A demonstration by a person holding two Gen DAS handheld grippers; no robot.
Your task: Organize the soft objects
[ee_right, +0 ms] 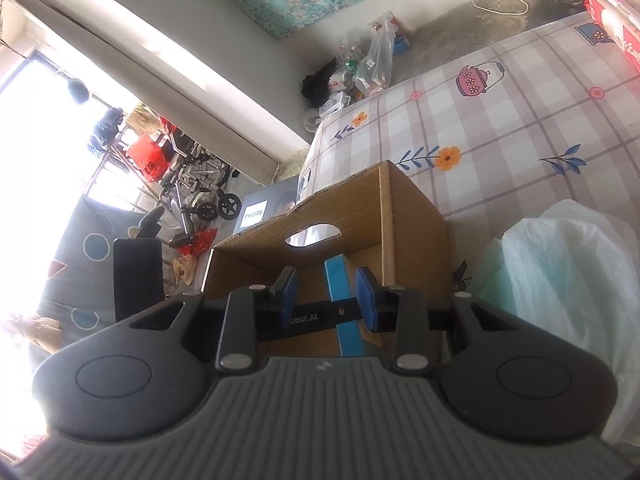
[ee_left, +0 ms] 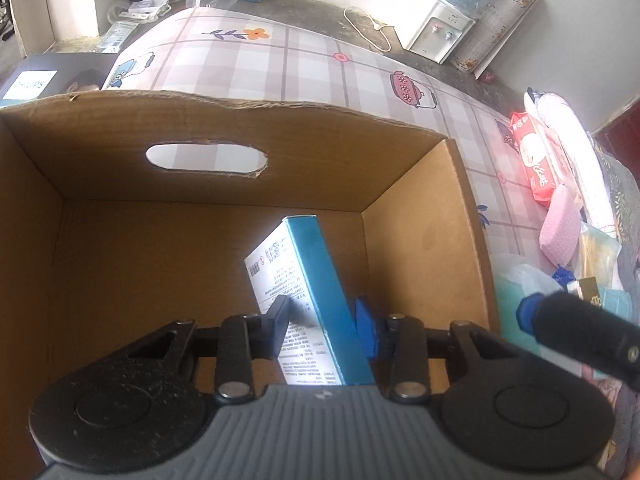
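Note:
A brown cardboard box with a handle hole stands on the checked, flower-print surface. My left gripper is inside the box, shut on a blue and white carton that tilts above the box floor. My right gripper is open and empty, above the near edge of the box, with the blue carton seen between its pads. A red soft pack and a pink sponge lie at the right.
A pale plastic bag lies right of the box. A dark Philips box stands behind the cardboard box at left. A water dispenser stands on the floor beyond the surface. Bags and clutter lie by the far wall.

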